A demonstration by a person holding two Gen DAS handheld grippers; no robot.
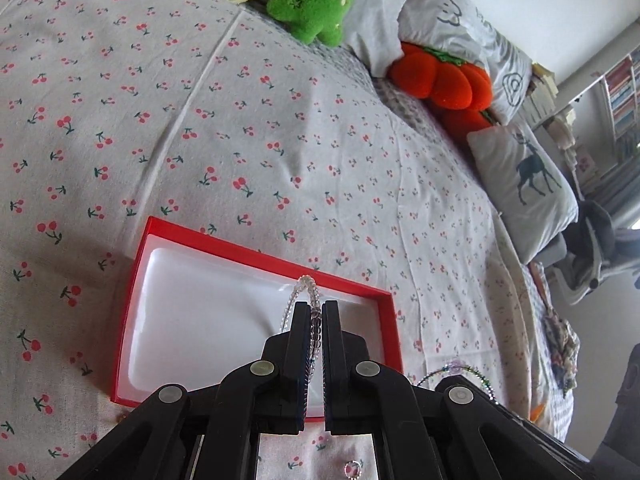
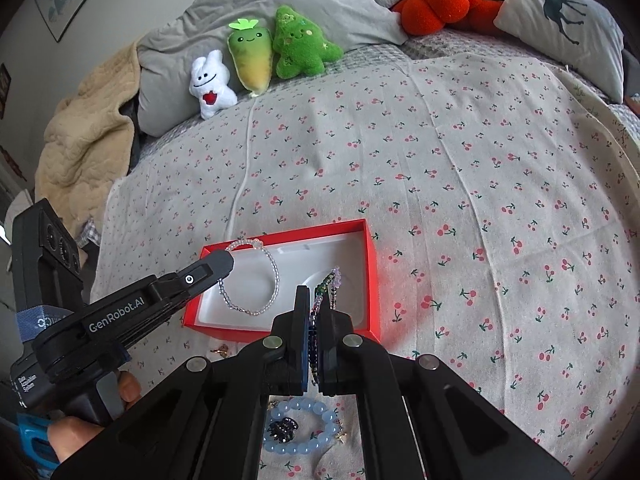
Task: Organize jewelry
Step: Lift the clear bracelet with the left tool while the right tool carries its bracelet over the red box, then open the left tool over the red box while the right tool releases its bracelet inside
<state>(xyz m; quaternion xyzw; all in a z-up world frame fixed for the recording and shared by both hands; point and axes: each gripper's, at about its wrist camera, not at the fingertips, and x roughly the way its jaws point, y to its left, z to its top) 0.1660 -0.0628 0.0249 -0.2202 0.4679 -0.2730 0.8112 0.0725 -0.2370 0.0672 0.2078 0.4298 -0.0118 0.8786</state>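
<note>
A red box (image 1: 136, 280) with a white lining lies open on the cherry-print bed cover; it also shows in the right wrist view (image 2: 370, 264). My left gripper (image 1: 315, 307) is shut on a clear bead bracelet (image 1: 310, 286) and holds it over the box; the bracelet hangs into the box in the right wrist view (image 2: 274, 272). My right gripper (image 2: 315, 294) is shut on a dark green and purple bead bracelet (image 2: 330, 280) above the box's right part. The left gripper (image 2: 222, 262) reaches in from the left.
A light blue bead bracelet (image 2: 320, 408), a small black piece (image 2: 284, 429) and small gold items (image 2: 222, 350) lie on the cover near me. A small ring (image 1: 353, 470) lies by the left gripper. Plush toys (image 2: 260, 60) and pillows (image 2: 560, 12) line the bed's far edge.
</note>
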